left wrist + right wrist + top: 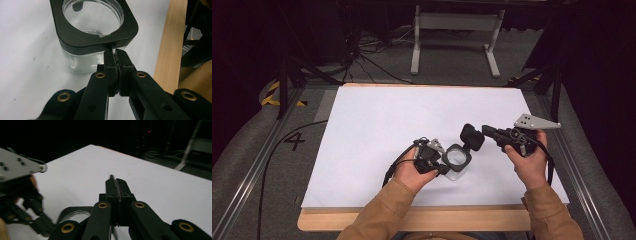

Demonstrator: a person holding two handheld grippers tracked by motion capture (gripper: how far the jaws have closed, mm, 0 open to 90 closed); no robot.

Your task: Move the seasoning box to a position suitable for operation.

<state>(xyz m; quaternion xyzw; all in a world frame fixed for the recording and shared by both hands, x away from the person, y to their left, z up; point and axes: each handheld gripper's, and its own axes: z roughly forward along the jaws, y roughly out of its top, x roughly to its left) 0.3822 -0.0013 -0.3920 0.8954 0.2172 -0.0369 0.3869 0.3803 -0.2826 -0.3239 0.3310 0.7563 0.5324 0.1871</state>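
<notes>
Pinching the black collar of the jar [96,30] at its near corner, the left claw [115,53] is clamped — jar on the desk [377,125]; right claw [115,180] pressed together, holding a black lid [472,137].

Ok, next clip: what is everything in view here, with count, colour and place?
glass jar: one, clear with a black square collar, open, near middle of the sheet
lid: one, black, just beyond the jar, at the right gripper's tips; grip unclear
sheet: one, white, covering the table
table: one, light wood, edge showing nearest the person
stand: one, white, on the floor behind
cables: several, black, floor at back left
left gripper: one, black, jaws together against the jar's collar
right gripper: one, black, jaws together
hands: two, tan sleeves, bottom of the high view
</notes>
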